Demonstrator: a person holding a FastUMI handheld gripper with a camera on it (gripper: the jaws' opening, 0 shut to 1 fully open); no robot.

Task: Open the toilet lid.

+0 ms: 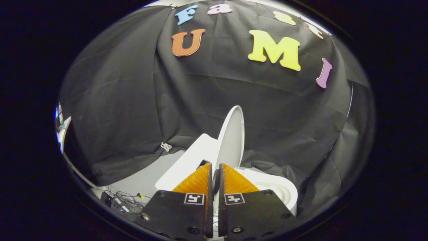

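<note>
- My claw (214, 172) pinches the lower edge of the white oval plastic toilet lid (232, 140) between both fingers.
- The lid stands raised, nearly upright, above the white toilet bowl (279, 190).

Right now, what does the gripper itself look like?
The gripper has two wedge-shaped fingers with ribbed inner faces, tapering forward to narrow tips. Each sits on a flat black plate fixed with screws, and each plate carries a small square black-and-white marker.
</note>
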